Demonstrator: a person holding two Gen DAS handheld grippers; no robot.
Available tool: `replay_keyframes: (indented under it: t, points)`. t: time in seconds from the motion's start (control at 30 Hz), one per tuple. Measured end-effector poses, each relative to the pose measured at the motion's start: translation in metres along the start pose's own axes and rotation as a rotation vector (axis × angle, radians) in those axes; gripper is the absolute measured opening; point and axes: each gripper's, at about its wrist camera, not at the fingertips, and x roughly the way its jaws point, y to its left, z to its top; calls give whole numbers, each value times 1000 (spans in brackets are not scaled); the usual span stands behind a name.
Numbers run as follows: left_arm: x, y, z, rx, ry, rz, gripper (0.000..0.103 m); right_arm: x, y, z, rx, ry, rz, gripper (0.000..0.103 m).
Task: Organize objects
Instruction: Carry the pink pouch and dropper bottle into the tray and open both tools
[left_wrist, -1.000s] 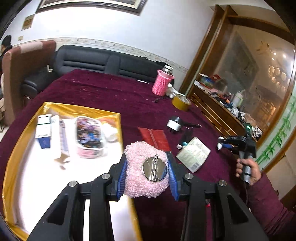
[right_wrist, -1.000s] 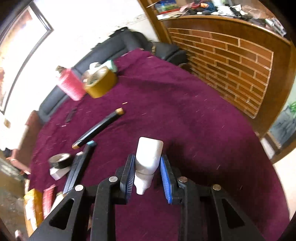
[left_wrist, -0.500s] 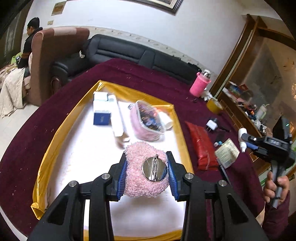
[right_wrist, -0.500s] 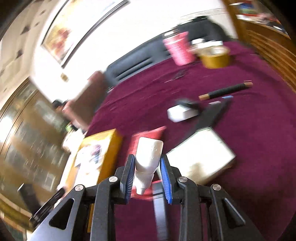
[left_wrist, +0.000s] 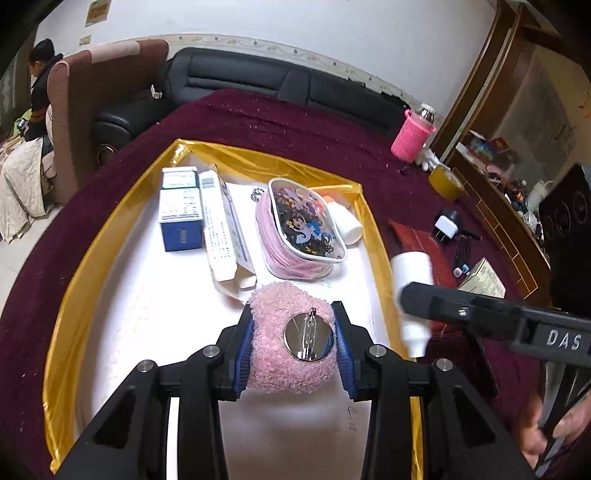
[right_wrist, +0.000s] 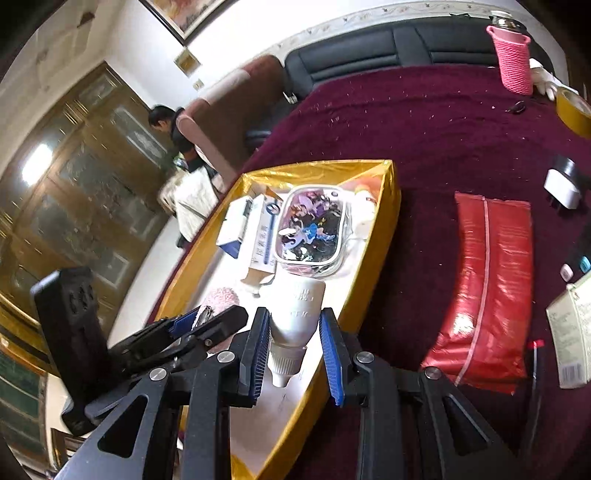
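My left gripper (left_wrist: 293, 349) is shut on a fluffy pink brooch (left_wrist: 291, 339) with a round metal pin back, held over the white floor of the gold-rimmed tray (left_wrist: 92, 243). A small white bottle (right_wrist: 295, 317) sits squeezed in my right gripper (right_wrist: 295, 350), over the tray's right rim (right_wrist: 384, 229). In the left wrist view the white bottle (left_wrist: 412, 280) and the right gripper (left_wrist: 413, 299) come in from the right, beside the brooch. The tray holds a blue-and-white box (left_wrist: 181, 214), a long white carton (left_wrist: 223, 229), a pink cartoon pouch (left_wrist: 303, 232) and a white tube (left_wrist: 345, 221).
On the maroon cloth right of the tray lie a red packet (right_wrist: 487, 280), a white plug (right_wrist: 561, 188), a printed box (right_wrist: 572, 328), yellow tape (left_wrist: 445, 182) and a pink-sleeved flask (left_wrist: 413, 136). A black sofa (left_wrist: 280, 85) and a seated person (left_wrist: 37, 88) are behind.
The left gripper carried the brooch leftward from the table cloth to over the tray and lowered. The right gripper swung left with the bottle, from the far table side to the tray's right rim.
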Motion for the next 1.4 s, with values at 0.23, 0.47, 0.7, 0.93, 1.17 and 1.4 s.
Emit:
replay_keyframes:
  t: [0.23,0.47,0.7,0.93,1.17,1.4]
  points:
    - [13,-3,5,7,33,-5,38,17,0,9,-16,22,-71,31]
    - [15,1,3,-21,40,-24,48,21,0,11,-3,36,-79,31]
    - [10,5,4,-56,20,-32,65,13,2,13,-8,6,-92,35]
    - [-16,4,4,-97,-46,-69,84,-46,-3,15,-50,-150,-171,84]
    - [-41,-12,2,-87,-92,-78,90,-139,-20,-4,-161,-442,-417,98]
    - [-58,-43,-2,-3,-137,-129,93,-194,-113,-29,83,-610,-681,103]
